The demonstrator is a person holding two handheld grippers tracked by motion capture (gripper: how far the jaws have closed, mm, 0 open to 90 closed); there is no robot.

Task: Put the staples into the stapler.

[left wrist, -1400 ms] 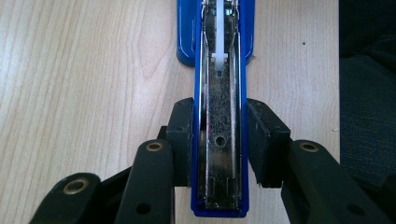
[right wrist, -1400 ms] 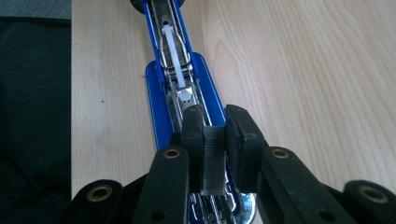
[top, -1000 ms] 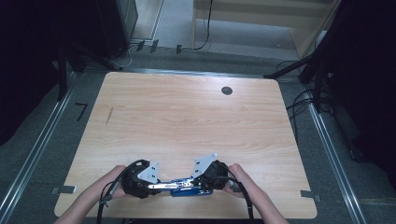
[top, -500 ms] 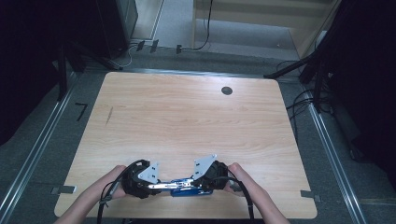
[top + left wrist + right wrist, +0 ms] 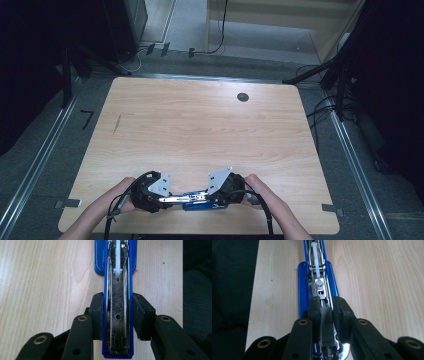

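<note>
A blue stapler [image 5: 196, 200] lies opened out flat near the table's front edge, between the two hands. In the left gripper view, my left gripper [image 5: 118, 315] is shut on one blue arm of the stapler [image 5: 118, 292], its pads pressing both sides of the arm's metal channel. In the right gripper view, my right gripper [image 5: 327, 312] is shut on a grey ribbed strip of staples [image 5: 327, 327], held just over the stapler's [image 5: 303, 285] open metal track. From above, the left gripper [image 5: 167, 199] and right gripper [image 5: 212, 196] point toward each other along the stapler.
The wooden table [image 5: 200, 125] has a dark round hole [image 5: 243, 97] at its far right. The front edge runs just below the hands. Cables [image 5: 320, 107] trail across the floor to the right, and metal rails [image 5: 35, 165] flank the table.
</note>
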